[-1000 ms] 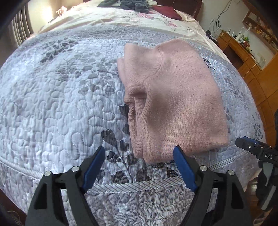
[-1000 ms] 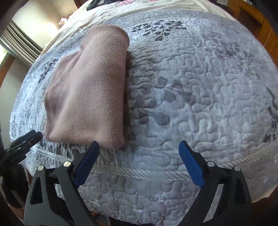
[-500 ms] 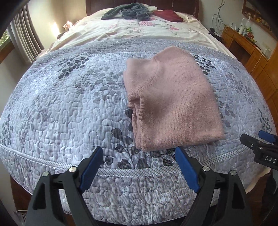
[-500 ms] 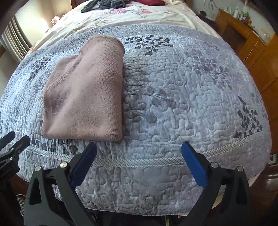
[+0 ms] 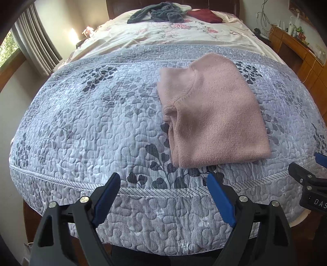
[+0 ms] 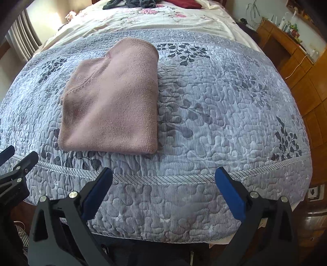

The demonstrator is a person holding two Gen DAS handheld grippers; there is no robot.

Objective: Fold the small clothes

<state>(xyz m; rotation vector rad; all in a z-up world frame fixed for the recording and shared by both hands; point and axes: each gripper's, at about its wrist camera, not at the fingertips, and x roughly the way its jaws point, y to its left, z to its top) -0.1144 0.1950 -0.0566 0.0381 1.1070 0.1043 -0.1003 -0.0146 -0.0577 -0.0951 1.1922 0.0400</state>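
A pink knit sweater (image 5: 212, 114) (image 6: 114, 102) lies folded into a neat rectangle on the grey quilted bedspread (image 5: 92, 126) (image 6: 224, 106), near the foot edge. My left gripper (image 5: 163, 182) hangs open off the foot of the bed, below and left of the sweater, with nothing between its blue pads. My right gripper (image 6: 163, 176) is open too, back from the bed edge and to the right of the sweater. Each gripper shows at the edge of the other's view: the right gripper (image 5: 310, 180) and the left gripper (image 6: 16, 163).
Dark grey clothes (image 5: 157, 14) and a dark red garment (image 5: 204, 15) lie at the head of the bed on a floral sheet (image 5: 163, 32). A wooden dresser (image 6: 296, 61) stands right of the bed. A curtained window (image 5: 30, 45) is at the left.
Both grippers have pulled back and away from the sweater, past the foot edge of the bed. The sweater lies still in its folded shape.
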